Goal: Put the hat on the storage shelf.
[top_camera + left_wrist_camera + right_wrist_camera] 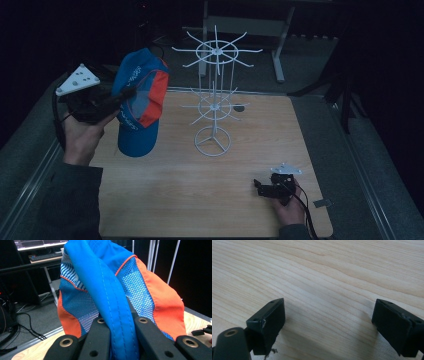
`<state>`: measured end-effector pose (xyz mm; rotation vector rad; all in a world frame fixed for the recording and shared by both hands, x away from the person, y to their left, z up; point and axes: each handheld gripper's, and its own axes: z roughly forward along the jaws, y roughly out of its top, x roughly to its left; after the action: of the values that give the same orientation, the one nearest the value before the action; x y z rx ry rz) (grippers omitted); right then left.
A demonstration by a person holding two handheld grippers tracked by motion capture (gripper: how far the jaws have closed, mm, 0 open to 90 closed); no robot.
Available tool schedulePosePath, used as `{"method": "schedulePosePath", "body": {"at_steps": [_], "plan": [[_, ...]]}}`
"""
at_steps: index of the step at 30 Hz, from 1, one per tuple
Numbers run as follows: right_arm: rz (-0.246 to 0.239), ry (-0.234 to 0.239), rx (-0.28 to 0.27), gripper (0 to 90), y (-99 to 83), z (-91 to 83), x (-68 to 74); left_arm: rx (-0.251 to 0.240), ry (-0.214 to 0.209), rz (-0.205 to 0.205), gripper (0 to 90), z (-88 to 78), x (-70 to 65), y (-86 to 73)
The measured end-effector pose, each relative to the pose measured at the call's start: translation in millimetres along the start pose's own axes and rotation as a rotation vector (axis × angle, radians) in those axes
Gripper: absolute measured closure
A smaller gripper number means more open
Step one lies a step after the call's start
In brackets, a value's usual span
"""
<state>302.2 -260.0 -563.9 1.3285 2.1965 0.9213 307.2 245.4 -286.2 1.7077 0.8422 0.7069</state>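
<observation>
We see a dim room, dark toward twelve o'clock, with black curtains or walls behind. A light wooden table with rounded corners fills the middle, its grain running across. Grey carpet surrounds it, and metal rails edge the floor at three and nine o'clock. At twelve o'clock stands a grey desk frame with a foot reaching toward us. At two o'clock dark stand legs sprawl on the carpet. In the left gripper view we find a desk with a keyboard at eleven o'clock, and black cables lying on the floor at eight o'clock
</observation>
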Motion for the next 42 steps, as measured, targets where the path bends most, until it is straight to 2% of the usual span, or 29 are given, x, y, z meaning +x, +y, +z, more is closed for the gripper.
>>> {"method": "schedulePosePath", "body": {"at_steps": [35, 42], "plan": [[0.000, 0.000, 0.000, 11.3, 0.0, 0.0, 0.0, -0.069, -0.007, 0.003, 88.5, -6.5, -3.6, 9.3], [0.000, 0.000, 0.000, 11.3, 0.0, 0.0, 0.0, -0.089, -0.005, -0.013, 88.5, -4.5, -2.7, 11.7]]}}
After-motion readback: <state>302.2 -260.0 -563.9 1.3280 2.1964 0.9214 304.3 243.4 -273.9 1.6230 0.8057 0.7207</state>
